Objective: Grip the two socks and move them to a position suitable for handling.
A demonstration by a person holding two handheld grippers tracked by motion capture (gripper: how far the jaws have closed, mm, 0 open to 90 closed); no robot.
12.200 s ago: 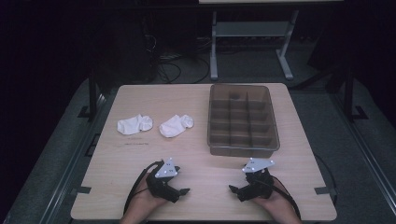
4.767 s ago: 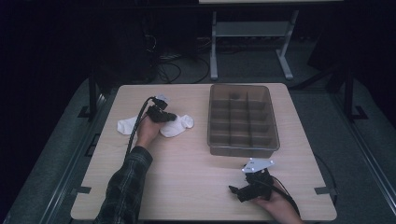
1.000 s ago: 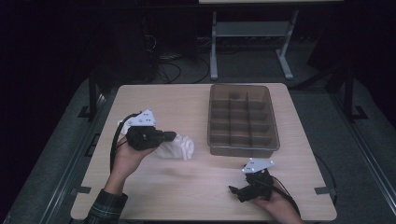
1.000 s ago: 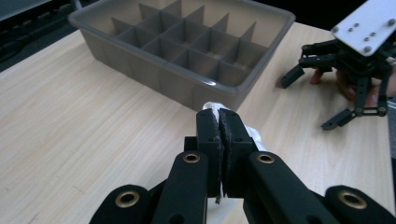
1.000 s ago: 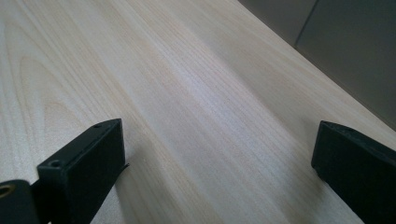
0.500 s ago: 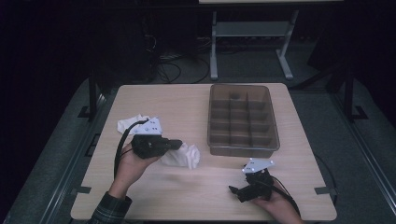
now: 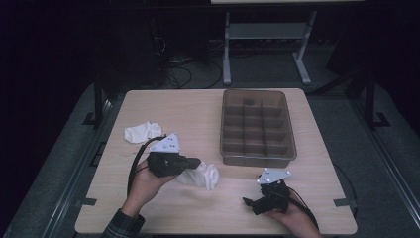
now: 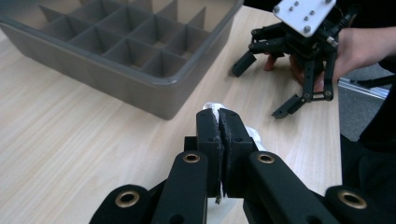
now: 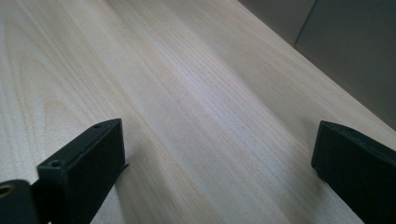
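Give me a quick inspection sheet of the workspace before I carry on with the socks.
Surface: light wooden table, nothing spilled.
Job's things: one white sock pinched in the left claw; a second white sock lying at the table's left; grey plastic divided tray, compartments look empty.
Clutter: nothing seen.
Grippers: left claw shut on the sock; right claw open, resting near the front edge.
Cables: black cable looping from the left claw.
Surroundings: dark floor, grey metal stand behind the table.

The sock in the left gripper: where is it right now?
In the high view the sock hangs from the shut left gripper over the table's middle front, left of the tray's near corner; the other sock lies far left.
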